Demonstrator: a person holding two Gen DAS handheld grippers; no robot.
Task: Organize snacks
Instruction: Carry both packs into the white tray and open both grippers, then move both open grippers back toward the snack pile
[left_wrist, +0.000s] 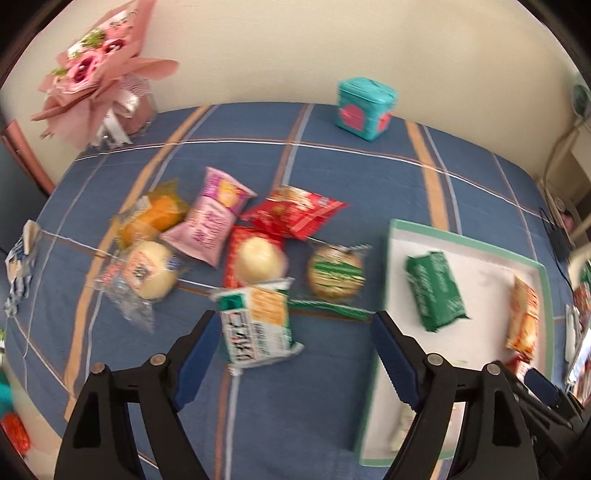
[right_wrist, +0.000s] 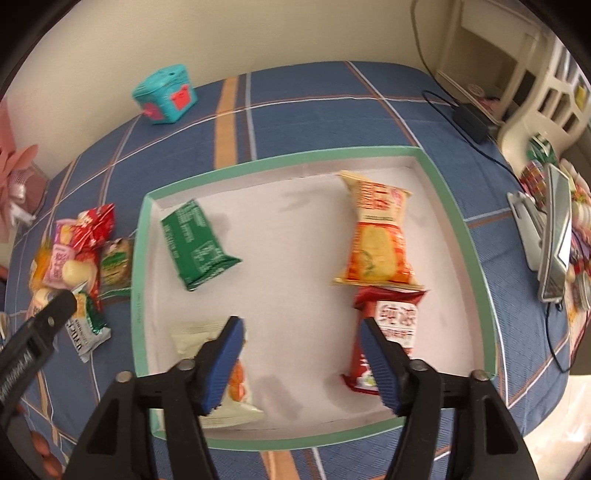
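A white tray with a green rim (right_wrist: 280, 158) holds a green packet (right_wrist: 195, 247), an orange packet (right_wrist: 376, 251), a red packet (right_wrist: 388, 339) and a white packet (right_wrist: 195, 336). My right gripper (right_wrist: 301, 323) hangs open over the tray floor, between the white and red packets, holding nothing. Left of the tray (left_wrist: 391, 266), loose snacks lie on the blue cloth: a pink bag (left_wrist: 214, 225), a red bag (left_wrist: 295, 214), a wrapped bun (left_wrist: 258, 260), a striped cookie (left_wrist: 334, 275). My left gripper (left_wrist: 295, 319) is open above a white-green packet (left_wrist: 258, 325) lying by its left finger.
A teal box (left_wrist: 365, 107) stands at the back of the cloth, a pink bouquet (left_wrist: 99, 74) in the far left corner. A black adapter with cable (right_wrist: 469, 122) and a phone on a stand (right_wrist: 554, 240) sit at the right edge, beside cream shelves.
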